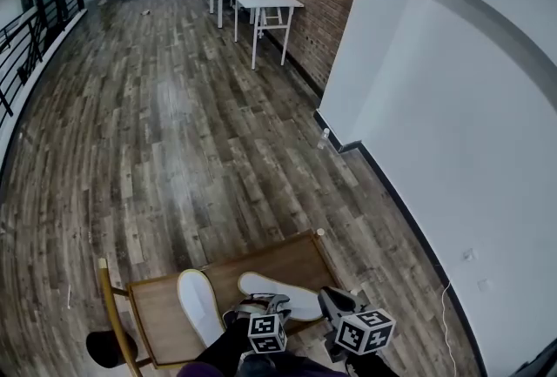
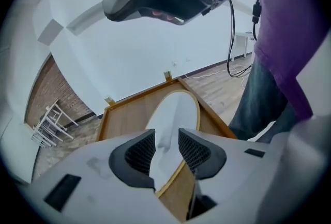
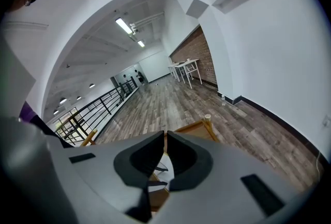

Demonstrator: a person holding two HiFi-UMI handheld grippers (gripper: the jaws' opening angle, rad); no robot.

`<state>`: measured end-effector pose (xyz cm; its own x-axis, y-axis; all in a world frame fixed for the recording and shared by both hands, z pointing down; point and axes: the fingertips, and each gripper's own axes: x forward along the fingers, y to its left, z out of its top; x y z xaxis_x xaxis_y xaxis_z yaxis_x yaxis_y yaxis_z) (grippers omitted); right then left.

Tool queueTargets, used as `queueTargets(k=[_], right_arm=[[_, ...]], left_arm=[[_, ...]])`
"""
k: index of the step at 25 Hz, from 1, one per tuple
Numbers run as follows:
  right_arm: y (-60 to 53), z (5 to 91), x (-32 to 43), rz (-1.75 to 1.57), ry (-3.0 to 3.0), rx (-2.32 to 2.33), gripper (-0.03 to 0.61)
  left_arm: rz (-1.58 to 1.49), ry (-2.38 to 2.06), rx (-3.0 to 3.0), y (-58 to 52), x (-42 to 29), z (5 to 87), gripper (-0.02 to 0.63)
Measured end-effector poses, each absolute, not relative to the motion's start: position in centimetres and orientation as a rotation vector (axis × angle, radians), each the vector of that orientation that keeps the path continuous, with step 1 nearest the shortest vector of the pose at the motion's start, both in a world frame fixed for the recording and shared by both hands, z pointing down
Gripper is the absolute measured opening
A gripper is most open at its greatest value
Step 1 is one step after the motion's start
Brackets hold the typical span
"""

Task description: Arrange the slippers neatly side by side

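Two white slippers lie on a wooden tray-like stand (image 1: 280,260). The left slipper (image 1: 199,304) points away from me; the right slipper (image 1: 280,292) lies crosswise. My left gripper (image 1: 261,306) is at the right slipper's near edge. In the left gripper view its jaws stand open, and the white sole (image 2: 175,112) with its yellowish rim runs between them, the pads (image 2: 140,153) not pressing on it. My right gripper (image 1: 328,294) hovers off that slipper's right end; its jaws (image 3: 165,137) are shut with nothing between them.
The stand has raised rims and corner posts (image 1: 319,233). A black round object (image 1: 109,347) sits at its left. White tables (image 1: 261,1) line the brick wall, a bottle (image 1: 324,138) stands by the white wall, and a railing (image 1: 35,36) runs along the left.
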<state>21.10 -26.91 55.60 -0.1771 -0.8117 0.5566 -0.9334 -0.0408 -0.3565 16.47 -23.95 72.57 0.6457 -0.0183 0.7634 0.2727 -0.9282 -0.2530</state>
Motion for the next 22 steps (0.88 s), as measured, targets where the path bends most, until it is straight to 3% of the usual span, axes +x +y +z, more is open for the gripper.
queueTargets(k=[6,9,22], right_arm=[[-27.6,56.0,20.9,1.015,-2.05,1.856,0.0],[-28.0,56.1,20.9,1.003,-2.048,1.84,0.0],[-28.6,55.3,22.3,0.952,-2.021,1.905,0.0]], left_arm=[[-1.183,-0.165,-2.482,-24.8,17.1,72.8,0.115],[-1.21,-0.112,-2.493,-25.2,17.1,73.1,0.028],[-1.283,0.299,-2.817,-28.8,16.3,69.8,0.02]])
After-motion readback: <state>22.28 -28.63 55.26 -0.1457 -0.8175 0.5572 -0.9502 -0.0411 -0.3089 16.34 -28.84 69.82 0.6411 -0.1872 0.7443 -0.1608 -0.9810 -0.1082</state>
